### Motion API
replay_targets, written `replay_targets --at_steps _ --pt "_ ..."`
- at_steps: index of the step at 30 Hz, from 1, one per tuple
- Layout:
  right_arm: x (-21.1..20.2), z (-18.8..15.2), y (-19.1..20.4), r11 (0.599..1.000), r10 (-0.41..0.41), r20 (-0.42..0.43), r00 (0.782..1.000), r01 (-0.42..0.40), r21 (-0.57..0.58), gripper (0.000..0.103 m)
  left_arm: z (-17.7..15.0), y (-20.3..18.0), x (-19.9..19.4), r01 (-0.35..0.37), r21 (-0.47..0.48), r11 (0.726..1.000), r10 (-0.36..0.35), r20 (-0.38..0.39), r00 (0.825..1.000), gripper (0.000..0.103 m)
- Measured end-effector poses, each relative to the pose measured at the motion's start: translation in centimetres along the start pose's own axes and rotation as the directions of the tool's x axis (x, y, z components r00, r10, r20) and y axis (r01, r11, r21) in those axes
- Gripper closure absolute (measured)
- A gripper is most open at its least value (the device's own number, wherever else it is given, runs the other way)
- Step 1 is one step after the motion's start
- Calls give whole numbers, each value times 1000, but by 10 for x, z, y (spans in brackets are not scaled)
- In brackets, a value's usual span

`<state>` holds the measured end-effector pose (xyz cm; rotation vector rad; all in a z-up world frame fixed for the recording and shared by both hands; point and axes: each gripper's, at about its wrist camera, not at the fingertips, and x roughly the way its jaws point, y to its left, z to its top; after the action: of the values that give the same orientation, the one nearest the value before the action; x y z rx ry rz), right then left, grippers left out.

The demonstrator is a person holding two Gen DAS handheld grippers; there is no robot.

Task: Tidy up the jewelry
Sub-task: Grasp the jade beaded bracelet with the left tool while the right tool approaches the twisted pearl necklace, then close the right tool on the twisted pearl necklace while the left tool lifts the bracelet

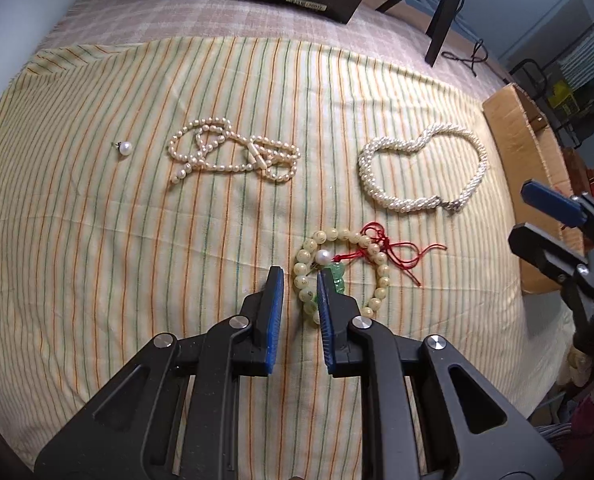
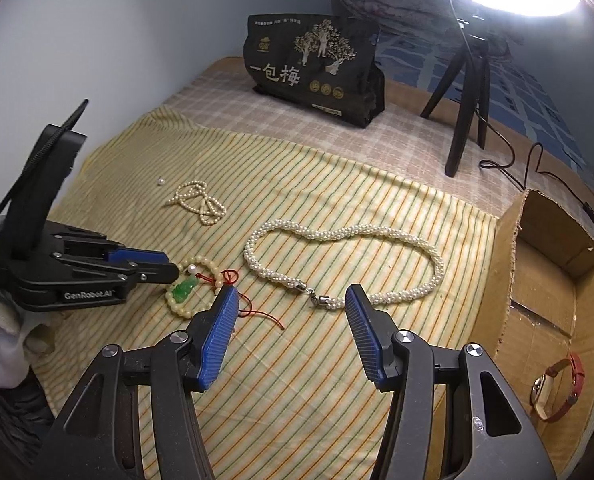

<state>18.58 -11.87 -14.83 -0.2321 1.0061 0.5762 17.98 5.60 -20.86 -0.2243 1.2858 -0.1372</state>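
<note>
On the striped cloth [image 1: 97, 240] lie a cream bead bracelet [image 1: 339, 268] with a green pendant and red cord, a thin pearl strand [image 1: 233, 152], a thick twisted pearl necklace [image 1: 421, 168] and a single pearl [image 1: 125, 148]. My left gripper [image 1: 300, 278] is open, its fingertips at the bracelet's left side, with beads between them. It also shows in the right wrist view [image 2: 171, 266] beside the bracelet [image 2: 195, 292]. My right gripper [image 2: 291, 300] is open and empty, hovering just in front of the thick necklace's [image 2: 345, 256] clasp.
A cardboard box [image 2: 545, 280] stands at the cloth's right edge, with a red-strapped watch [image 2: 557, 388] in it. A black snack bag [image 2: 317, 68] and a tripod [image 2: 465, 112] with a ring light stand at the back.
</note>
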Motion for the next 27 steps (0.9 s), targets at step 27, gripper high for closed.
replay_targets --at_steps 27 --pt "75 9 23 988 -35 -133 990 14 -156 57 -1 -5 13 -67 40 997 65 49 997 97"
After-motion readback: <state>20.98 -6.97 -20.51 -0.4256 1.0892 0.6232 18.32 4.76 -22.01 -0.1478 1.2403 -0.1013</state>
